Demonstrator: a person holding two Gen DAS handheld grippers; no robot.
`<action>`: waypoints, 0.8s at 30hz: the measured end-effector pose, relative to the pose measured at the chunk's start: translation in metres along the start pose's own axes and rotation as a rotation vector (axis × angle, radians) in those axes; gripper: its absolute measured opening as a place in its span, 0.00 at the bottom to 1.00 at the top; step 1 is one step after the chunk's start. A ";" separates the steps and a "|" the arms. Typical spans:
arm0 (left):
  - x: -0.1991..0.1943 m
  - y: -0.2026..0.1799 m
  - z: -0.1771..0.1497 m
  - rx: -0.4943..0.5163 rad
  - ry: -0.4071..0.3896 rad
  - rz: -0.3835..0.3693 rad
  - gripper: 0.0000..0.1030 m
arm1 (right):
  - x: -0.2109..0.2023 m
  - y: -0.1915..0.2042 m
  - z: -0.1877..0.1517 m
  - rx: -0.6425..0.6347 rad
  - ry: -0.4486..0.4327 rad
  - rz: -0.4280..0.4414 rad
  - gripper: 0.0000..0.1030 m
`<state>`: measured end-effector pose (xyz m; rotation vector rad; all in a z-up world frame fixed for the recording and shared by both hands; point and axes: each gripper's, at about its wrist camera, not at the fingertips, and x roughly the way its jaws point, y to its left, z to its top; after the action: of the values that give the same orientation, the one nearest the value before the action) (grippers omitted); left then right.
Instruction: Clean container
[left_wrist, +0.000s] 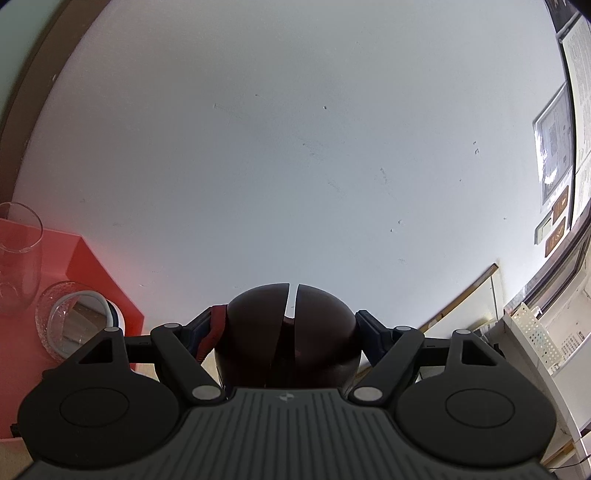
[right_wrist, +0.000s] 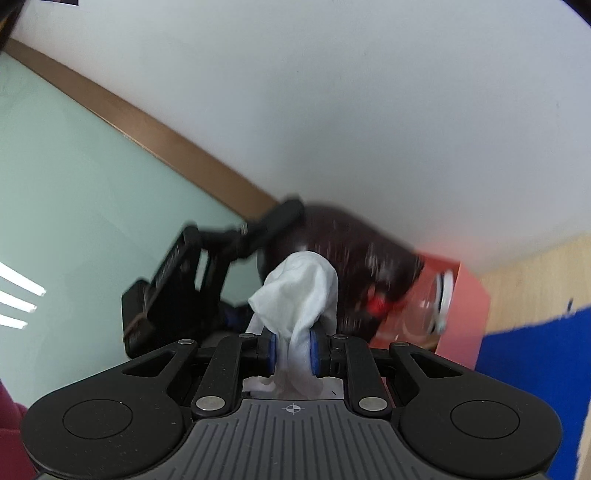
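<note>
In the left wrist view, a clear drinking glass (left_wrist: 16, 254) stands at the far left on a red stand (left_wrist: 79, 258), and a clear glass jar (left_wrist: 70, 321) with a white rim lies on its side just beside it, mouth turned toward the camera. To the right of these, the left tool (left_wrist: 291, 325) is clamped on a dark brown container (left_wrist: 295, 332), its two blue-padded fingers pressing the rounded body from either side; a narrow slit runs down the container's top, and a red strap hangs at its left flank. A white wall (left_wrist: 295, 147) fills the background, with papers (left_wrist: 554, 147) pinned at the far right and a white perforated basket (left_wrist: 535, 332) below them.

In the right wrist view, which is blurred, the left tool (right_wrist: 280, 218) shows at center left gripping the same dark container (right_wrist: 354, 258) in front of the wall. The right tool (right_wrist: 293, 347) is closed on a white cloth (right_wrist: 299, 291), whose bunched end touches the container's side. Farther right, the jar (right_wrist: 436, 306) lies against the red stand (right_wrist: 469, 306), with a blue surface (right_wrist: 532, 362) at the edge.
</note>
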<state>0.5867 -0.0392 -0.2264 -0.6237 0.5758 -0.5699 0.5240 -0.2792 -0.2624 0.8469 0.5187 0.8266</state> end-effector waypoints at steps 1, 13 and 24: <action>-0.001 -0.001 0.001 0.004 0.001 0.001 0.80 | 0.002 -0.001 -0.002 0.008 0.013 0.003 0.19; -0.015 -0.010 -0.003 0.018 -0.012 -0.027 0.80 | -0.017 -0.004 -0.003 0.026 0.060 -0.016 0.16; -0.022 -0.018 -0.010 0.028 0.016 -0.037 0.80 | -0.041 -0.032 0.037 -0.027 -0.038 -0.163 0.16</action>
<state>0.5590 -0.0406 -0.2140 -0.6050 0.5712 -0.6177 0.5395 -0.3410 -0.2641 0.7828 0.5348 0.6662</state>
